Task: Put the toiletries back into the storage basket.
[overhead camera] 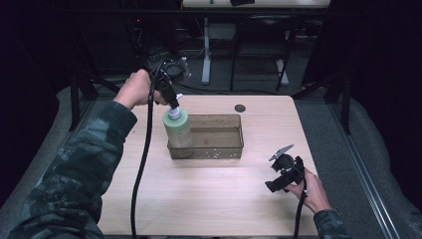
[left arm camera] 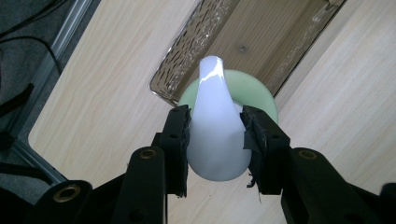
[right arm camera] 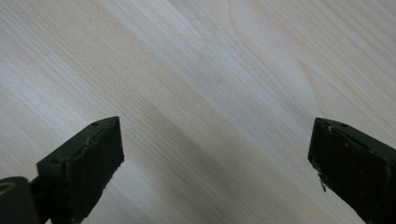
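the bottle (overhead camera: 176, 127) is pale green with a white pump top (left arm camera: 215, 122). the tray (overhead camera: 234, 148) is see-through brown. the table (overhead camera: 209, 199) is light wood.

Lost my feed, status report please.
Left gripper shut on bottle pump, bottle at tray's left end. Right gripper open over bare table. Nothing in the way.

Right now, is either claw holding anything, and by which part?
The left claw grips the green pump bottle by its white pump head. The right claw is open, holding nothing.
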Demonstrator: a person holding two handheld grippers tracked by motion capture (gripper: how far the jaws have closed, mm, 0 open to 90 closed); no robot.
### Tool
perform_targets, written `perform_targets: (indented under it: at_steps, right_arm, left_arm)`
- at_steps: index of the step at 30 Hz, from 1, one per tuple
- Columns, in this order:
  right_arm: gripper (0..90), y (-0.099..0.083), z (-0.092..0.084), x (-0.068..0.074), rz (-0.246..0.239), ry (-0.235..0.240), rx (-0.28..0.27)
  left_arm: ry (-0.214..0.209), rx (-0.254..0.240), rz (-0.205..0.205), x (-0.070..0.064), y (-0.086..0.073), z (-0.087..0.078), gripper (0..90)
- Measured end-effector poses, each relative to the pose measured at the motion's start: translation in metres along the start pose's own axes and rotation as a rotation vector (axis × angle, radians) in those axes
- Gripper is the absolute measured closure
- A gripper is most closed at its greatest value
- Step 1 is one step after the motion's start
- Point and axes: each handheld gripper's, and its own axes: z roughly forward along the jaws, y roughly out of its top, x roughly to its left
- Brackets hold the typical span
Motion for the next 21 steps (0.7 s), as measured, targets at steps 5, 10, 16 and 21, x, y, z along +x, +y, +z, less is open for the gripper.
perform_targets:
  at_steps: [5,10,16,21]
  right_arm:
    - [2.9,-0.0001,-0.0001,-0.0003,-0.007,-0.005,0.000]
    - [2.9,-0.0001,0.0000,0.0002,0.003,-0.001,0.000]
    - [2.9,-0.0001,-0.0004,-0.0001,-0.006,-0.007,0.001]
    - [3.0,-0.0002,-0.0008,0.0002,-0.005,-0.012,0.002]
  left_arm:
    - [-0.005,0.006,-0.009,0.0006,-0.0017,0.0048,63.1]
    - [-0.010,0.004,-0.010,0.0018,-0.0024,0.0054,63.1]
    - [-0.013,-0.006,-0.017,0.0026,-0.0033,0.0058,63.1]
    - [-0.022,-0.022,-0.030,0.0051,-0.0045,0.0068,62.8]
